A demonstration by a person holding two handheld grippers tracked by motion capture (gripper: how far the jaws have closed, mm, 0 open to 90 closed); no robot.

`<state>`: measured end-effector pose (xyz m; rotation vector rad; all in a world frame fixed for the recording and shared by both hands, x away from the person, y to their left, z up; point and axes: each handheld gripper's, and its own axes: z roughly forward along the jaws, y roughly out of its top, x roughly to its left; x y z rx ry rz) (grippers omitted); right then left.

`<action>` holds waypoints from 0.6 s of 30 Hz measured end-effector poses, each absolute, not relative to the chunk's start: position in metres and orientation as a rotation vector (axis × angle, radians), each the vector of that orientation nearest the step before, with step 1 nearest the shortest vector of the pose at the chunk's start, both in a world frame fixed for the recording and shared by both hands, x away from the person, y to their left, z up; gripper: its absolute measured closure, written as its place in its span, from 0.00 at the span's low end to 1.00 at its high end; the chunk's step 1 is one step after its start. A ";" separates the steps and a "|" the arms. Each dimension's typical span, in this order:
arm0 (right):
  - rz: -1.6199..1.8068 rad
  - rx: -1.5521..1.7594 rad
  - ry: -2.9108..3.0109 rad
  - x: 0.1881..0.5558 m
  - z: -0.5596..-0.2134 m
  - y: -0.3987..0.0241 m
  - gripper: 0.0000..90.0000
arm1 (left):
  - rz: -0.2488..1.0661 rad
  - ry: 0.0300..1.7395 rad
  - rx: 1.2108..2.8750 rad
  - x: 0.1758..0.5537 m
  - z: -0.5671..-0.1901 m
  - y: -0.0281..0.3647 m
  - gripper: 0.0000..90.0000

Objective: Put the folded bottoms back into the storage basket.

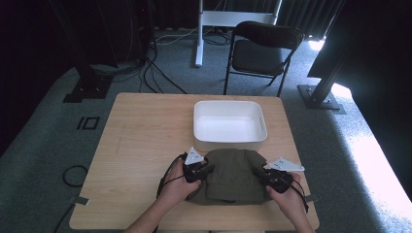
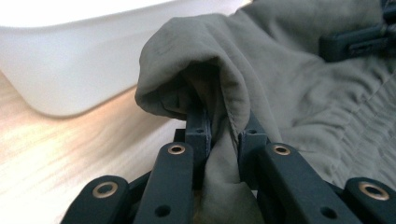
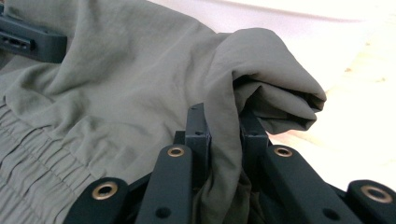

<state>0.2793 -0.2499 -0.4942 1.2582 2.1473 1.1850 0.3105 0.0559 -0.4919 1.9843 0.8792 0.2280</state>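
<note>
Garment (image 1: pixel 233 175) lies crosswise, waistband toward person

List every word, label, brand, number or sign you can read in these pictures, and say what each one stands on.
None: no readable text stands on the olive garment, the white tub, the wooden table, the folding chair or either gripper.
The square outline on the carpet is a floor mark, not a letter or a number.
</note>
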 end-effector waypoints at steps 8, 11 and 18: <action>1.241 1.248 2.119 0.281 -0.476 -0.255 0.87 | 0.219 0.837 1.960 0.317 -0.468 0.058 0.90; 1.261 1.244 2.098 0.283 -0.469 -0.256 0.87 | 0.237 0.823 1.954 0.320 -0.460 0.058 0.90; 1.308 1.228 2.059 0.294 -0.448 -0.259 0.88 | 0.257 0.803 1.918 0.329 -0.437 0.060 0.90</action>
